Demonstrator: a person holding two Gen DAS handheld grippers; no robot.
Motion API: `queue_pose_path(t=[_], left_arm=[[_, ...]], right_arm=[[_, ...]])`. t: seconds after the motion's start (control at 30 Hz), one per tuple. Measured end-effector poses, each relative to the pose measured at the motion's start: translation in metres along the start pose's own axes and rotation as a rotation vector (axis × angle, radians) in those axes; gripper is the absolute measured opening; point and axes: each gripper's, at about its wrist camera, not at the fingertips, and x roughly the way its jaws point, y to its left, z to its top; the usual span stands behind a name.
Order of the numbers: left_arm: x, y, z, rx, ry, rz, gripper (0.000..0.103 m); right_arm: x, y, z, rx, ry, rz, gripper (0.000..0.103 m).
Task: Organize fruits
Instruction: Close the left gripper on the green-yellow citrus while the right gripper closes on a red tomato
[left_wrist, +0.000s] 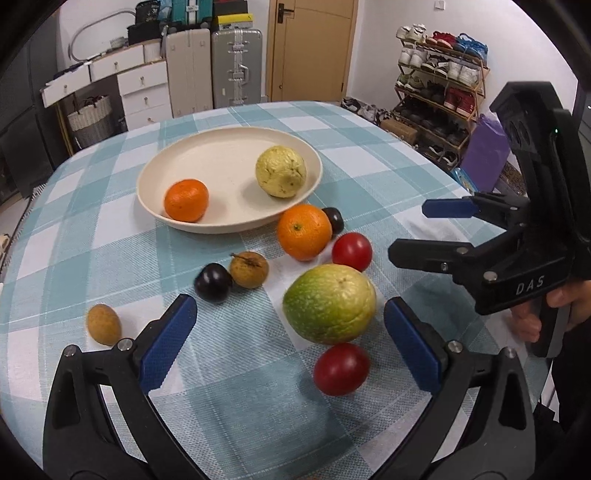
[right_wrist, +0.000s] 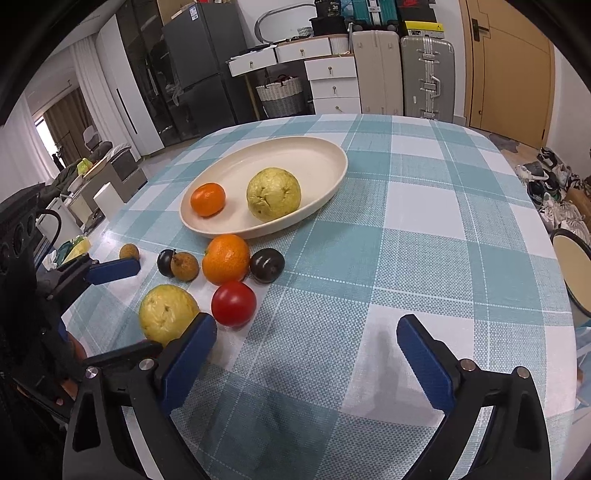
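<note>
My left hand-held gripper (left_wrist: 290, 334) is spread wide near the green guava (left_wrist: 328, 302), holding nothing; my right hand-held gripper (right_wrist: 306, 354) too. Next I must close on it, then carry it to the plate (left_wrist: 155, 173).

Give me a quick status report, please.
Left claw open, right claw open, both empty. Plate holds two fruits; green guava lies between left fingers. Nothing blocking.
</note>
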Motion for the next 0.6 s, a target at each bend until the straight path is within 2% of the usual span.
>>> queue_pose_path(t=[0.17,0.47,0.6], left_arm=[[0.0046,-0.0066,-0.0007,0.021,0.008,-0.045,0.094],[0.0079,-0.0086,-0.0013,0.018,0.022,-0.101,0.053],[0.0069,-0.0084,-0.002,0.019,0.019,-0.116,0.052]], right_arm=[[0.004,0.0013,-0.0013,0.004,0.008,0.013,0.1],[0.0076,0.0036,-0.0004,0.008,0.012,0.032,0.098],[0.0105,0.0049,-0.0005,0.007,0.02,0.036,0.093]])
